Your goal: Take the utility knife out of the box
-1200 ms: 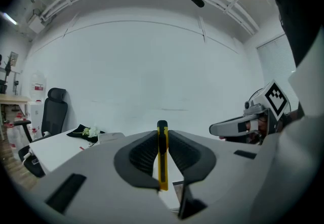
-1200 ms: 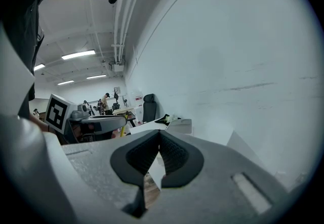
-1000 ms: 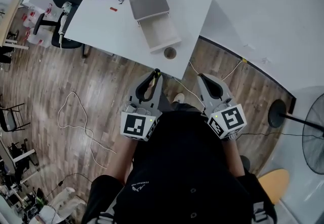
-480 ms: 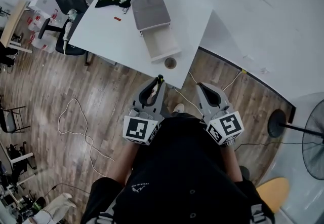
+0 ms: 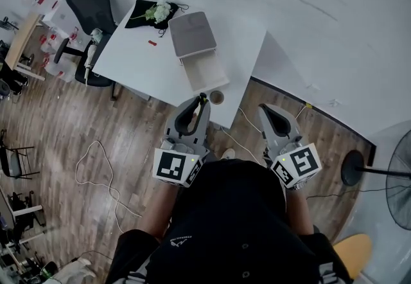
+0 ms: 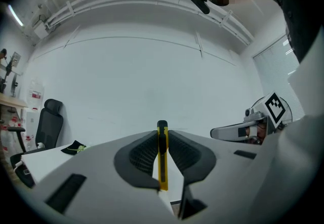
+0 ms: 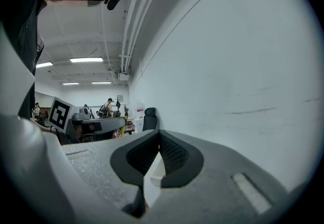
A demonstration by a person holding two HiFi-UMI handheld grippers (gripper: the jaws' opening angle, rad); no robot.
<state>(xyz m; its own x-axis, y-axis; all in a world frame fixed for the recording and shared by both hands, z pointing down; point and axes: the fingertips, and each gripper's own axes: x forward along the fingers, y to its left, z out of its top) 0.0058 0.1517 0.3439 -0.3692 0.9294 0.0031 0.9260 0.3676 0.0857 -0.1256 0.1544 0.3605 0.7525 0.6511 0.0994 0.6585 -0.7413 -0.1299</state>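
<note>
Holding utility knife [image 6: 162,154] clamped in left gripper [image 5: 201,97] jaws, near of box [image 5: 192,38] on table [image 5: 138,58]: extraction looks done; right gripper [image 5: 268,109] jaws together, empty.

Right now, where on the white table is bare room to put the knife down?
Bare: the table left of the box, nearer than the small red thing; also right of it. Crowded: the black cloth corner, the round thing beside the drawer.

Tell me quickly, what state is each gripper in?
Left gripper: closed on the yellow utility knife.
Right gripper: closed, empty.
</note>
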